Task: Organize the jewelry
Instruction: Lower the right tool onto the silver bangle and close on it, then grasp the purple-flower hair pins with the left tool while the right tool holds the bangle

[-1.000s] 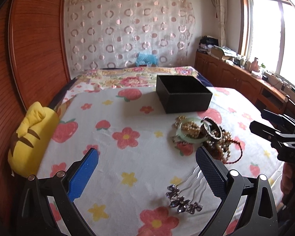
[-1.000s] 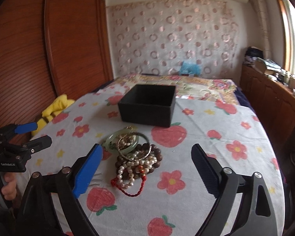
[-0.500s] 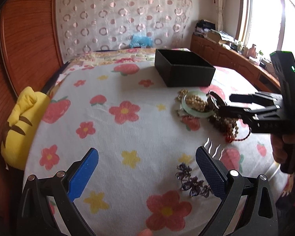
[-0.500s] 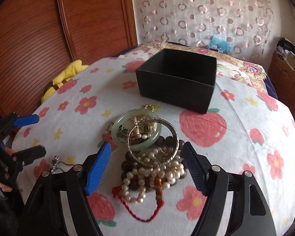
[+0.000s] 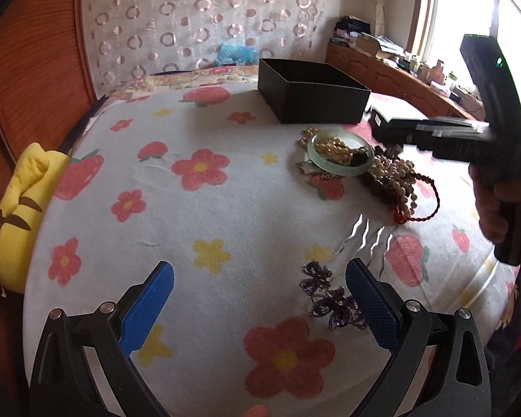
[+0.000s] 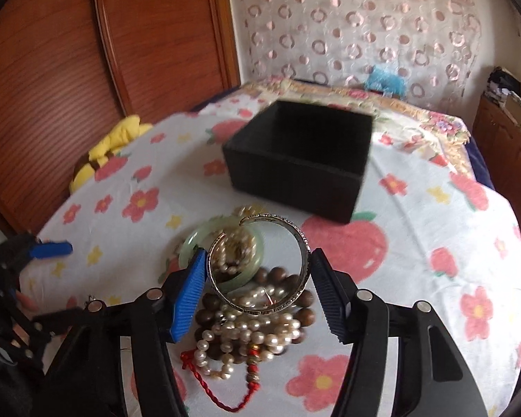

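A silver cuff bangle (image 6: 297, 232) rests on a heap of pearls (image 6: 253, 330), brown wooden beads (image 6: 208, 312) and a red cord (image 6: 205, 378). It partly overlaps a pale green jade bangle (image 6: 191, 243). My right gripper (image 6: 257, 257) is closing, with the silver bangle between its jaws and both pads touching its sides. The open black box (image 6: 295, 173) stands just beyond. My left gripper (image 5: 258, 271) hangs open over the floral sheet with nothing between its fingers. A silver hair comb with purple flowers (image 5: 330, 299) lies by its right finger.
The flowered bed sheet (image 5: 208, 226) covers the bed. A yellow plush toy (image 5: 21, 208) lies at the left edge against the wooden headboard (image 5: 34, 69). A blue toy (image 5: 234, 54) sits at the far end. Wooden cabinets (image 5: 399, 80) line the right wall under the window.
My right gripper moved forward and down onto the jewelry heap, and its jaws narrowed around the silver bangle. The left gripper sank toward the sheet and tilted down, so the hair comb looks closer.
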Demonstrator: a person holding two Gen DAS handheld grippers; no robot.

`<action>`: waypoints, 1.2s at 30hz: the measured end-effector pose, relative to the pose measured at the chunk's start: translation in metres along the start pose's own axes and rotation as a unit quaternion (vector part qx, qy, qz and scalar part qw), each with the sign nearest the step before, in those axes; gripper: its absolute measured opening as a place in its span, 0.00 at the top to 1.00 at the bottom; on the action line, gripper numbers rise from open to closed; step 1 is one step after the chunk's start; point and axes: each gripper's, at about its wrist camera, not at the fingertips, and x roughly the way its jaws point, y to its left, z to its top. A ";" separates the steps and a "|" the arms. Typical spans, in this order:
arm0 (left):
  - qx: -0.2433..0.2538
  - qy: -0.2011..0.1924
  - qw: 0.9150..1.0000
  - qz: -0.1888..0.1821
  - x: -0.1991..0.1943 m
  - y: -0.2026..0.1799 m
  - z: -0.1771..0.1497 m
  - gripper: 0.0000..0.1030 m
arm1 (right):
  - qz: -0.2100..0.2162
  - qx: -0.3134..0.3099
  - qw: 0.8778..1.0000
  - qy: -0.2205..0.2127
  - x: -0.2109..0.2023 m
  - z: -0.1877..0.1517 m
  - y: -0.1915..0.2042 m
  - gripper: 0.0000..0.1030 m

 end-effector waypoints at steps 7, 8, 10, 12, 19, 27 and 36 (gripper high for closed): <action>0.024 -0.004 1.000 -0.013 -0.002 -0.015 -0.003 0.07 | -0.031 -0.010 0.999 -0.018 -0.031 -0.007 -0.007 0.39; 0.030 -0.004 0.999 -0.015 -0.001 -0.018 -0.003 0.07 | -0.038 -0.011 0.999 -0.016 -0.034 -0.010 -0.007 0.39; 0.040 0.000 0.999 -0.019 -0.001 -0.024 -0.004 0.07 | -0.044 -0.011 0.999 -0.014 -0.036 -0.017 -0.008 0.39; 0.055 0.006 0.998 -0.020 0.001 -0.031 -0.004 0.07 | -0.048 -0.009 0.999 -0.012 -0.038 -0.025 -0.008 0.39; 0.083 0.025 0.996 -0.025 0.009 -0.046 -0.004 0.16 | -0.056 0.003 0.998 -0.012 -0.052 -0.047 -0.013 0.39; 0.073 0.025 0.996 -0.049 0.009 -0.043 -0.001 0.48 | -0.061 0.018 0.998 -0.005 -0.053 -0.058 -0.022 0.39; 0.056 -0.002 0.997 -0.048 0.001 -0.033 0.009 0.48 | -0.062 0.018 0.998 -0.008 -0.054 -0.059 -0.022 0.39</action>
